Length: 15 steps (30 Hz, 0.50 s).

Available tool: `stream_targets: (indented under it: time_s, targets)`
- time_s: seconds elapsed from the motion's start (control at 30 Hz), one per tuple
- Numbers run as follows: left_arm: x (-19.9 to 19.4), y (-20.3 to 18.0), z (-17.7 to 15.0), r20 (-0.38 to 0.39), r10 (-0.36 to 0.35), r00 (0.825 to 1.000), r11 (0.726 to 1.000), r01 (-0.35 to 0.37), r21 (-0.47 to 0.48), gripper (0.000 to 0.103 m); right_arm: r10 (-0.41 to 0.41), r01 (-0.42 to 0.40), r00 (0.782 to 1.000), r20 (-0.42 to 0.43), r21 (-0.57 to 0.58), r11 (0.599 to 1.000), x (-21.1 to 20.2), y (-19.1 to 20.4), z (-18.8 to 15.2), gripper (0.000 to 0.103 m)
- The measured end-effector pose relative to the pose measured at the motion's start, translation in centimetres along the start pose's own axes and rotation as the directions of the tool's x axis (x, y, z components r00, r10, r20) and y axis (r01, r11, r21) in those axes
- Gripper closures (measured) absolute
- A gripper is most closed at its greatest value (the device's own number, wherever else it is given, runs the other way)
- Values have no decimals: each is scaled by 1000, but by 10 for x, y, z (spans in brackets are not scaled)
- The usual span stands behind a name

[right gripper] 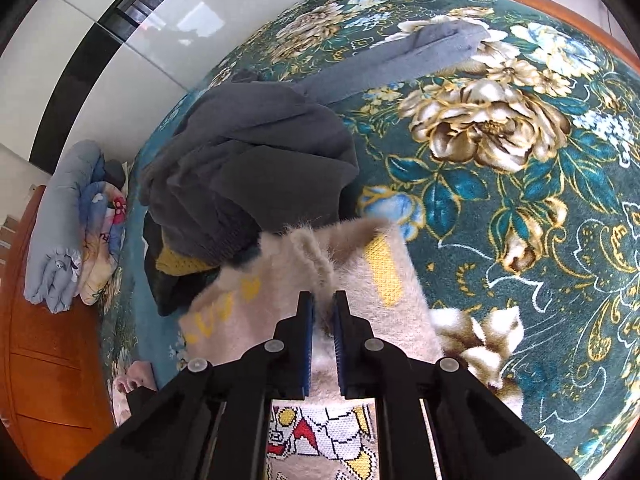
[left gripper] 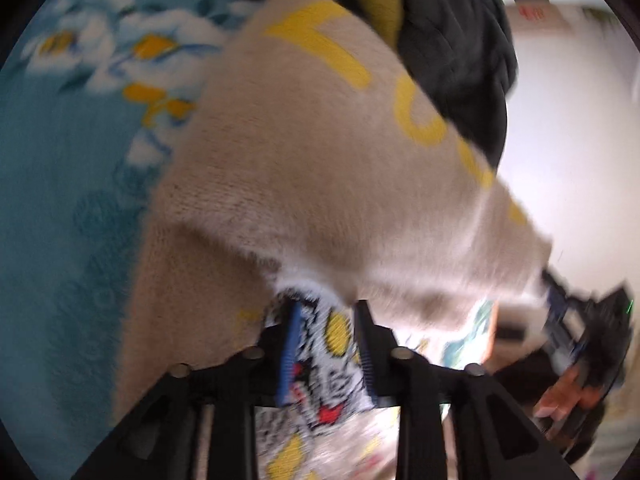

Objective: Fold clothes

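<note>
Both grippers are clamped on the beige sweater [left gripper: 320,168], held up over the floral bedspread [right gripper: 520,208]: the left gripper [left gripper: 326,344] pinches its patterned knit panel, the right gripper [right gripper: 322,336] nips a fuzzy fold. Just beyond it sits a dark grey clothes pile [right gripper: 256,168], a yellow garment [right gripper: 180,264] tucked beneath, and grey trousers [right gripper: 400,60] farther back.

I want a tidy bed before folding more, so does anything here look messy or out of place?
Yes. Behind the beige sweater that both grippers hold, dark grey clothes lie in a crumpled heap on the floral bedspread, with a yellow garment poking out underneath. A grey piece lies farther back, flat.
</note>
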<state>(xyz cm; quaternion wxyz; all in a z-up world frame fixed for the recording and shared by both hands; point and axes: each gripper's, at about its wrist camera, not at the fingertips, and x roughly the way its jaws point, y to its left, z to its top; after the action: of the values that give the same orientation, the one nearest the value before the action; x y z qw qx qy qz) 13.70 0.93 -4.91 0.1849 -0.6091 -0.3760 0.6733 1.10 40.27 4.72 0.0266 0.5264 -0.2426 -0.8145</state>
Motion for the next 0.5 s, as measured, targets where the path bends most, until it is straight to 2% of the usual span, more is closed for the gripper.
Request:
stream_targets:
  time_s: [0.03,0.17,0.23,0.3,0.33,0.4,0.5]
  targets:
    - [0,-1,-1,19,1,1000,1000,-1,-3,61,-1,1,1000,0,-5,1000,-1,1,0,93]
    - [7,-22,-7,81,106,991,986,-115,120,61,-1,1,1000,2,-14,1000,-4,6,3,93]
    - [9,-25,-7,100,119,988,984,-130,120,64,10,-10,1000,11,-11,1000,-7,8,5,93]
    - [9,-21,-3,101,101,990,992,-108,62,64,22,-22,1000,18,-14,1000,-10,13,6,93]
    - [9,-18,-2,104,108,989,993,-113,40,74,24,-24,999,20,-21,999,-12,16,7,93]
    - [6,-17,-1,105,114,988,993,-118,29,88,20,-19,1000,19,-39,999,-13,21,8,93]
    - [-3,-22,-2,117,115,986,991,-123,59,93,9,-8,1000,15,-42,999,-12,22,10,93]
